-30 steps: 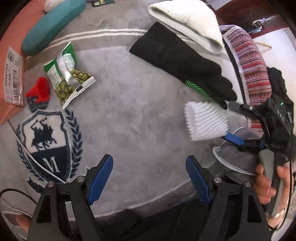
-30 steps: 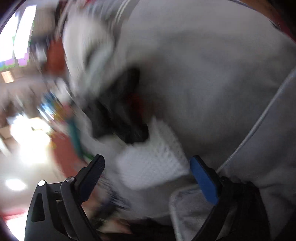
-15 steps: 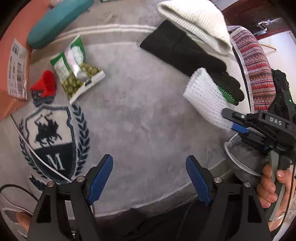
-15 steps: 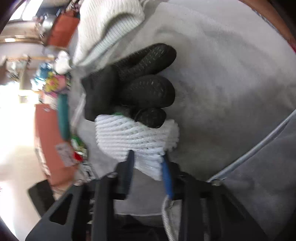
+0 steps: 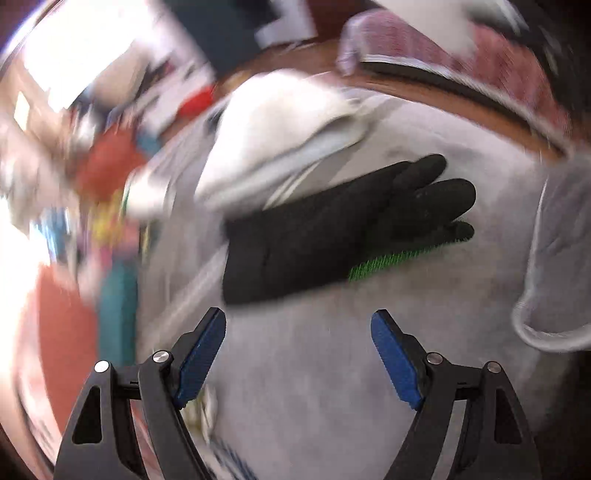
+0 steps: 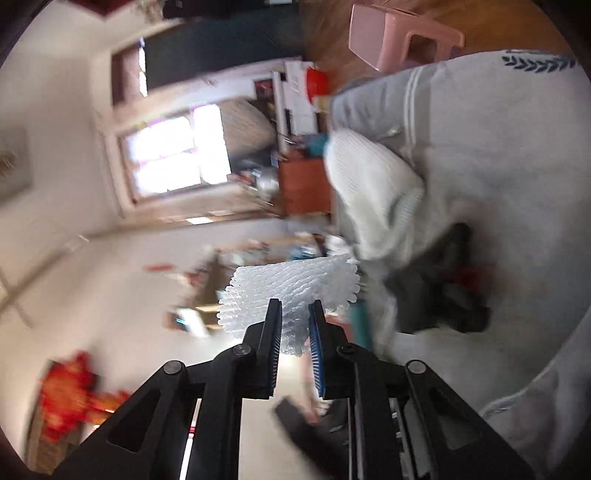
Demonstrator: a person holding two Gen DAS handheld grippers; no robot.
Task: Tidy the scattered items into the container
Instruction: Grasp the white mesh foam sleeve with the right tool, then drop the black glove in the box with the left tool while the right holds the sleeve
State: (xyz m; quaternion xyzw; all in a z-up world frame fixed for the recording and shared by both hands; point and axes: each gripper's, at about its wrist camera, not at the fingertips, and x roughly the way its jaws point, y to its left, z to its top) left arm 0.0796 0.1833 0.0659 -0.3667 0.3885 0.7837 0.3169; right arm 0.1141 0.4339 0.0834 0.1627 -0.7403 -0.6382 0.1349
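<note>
My right gripper is shut on a white foam net sleeve, lifted off the grey blanket and pointing out into the room. A black glove lies on the blanket just ahead of my open left gripper, with a green coiled item peeking out under it. A white knit hat rests behind the glove; the right wrist view shows the hat too. The grey fabric container's rim shows at the right edge.
A teal case and an orange-red box lie blurred at the left. A striped cushion sits behind the blanket. A pink stool stands on the wooden floor beyond the blanket.
My right gripper closed on the foam net sleeve, lifted it off the blanket and swung to point into the room. My left gripper rolled and swung towards the black glove, still open.
</note>
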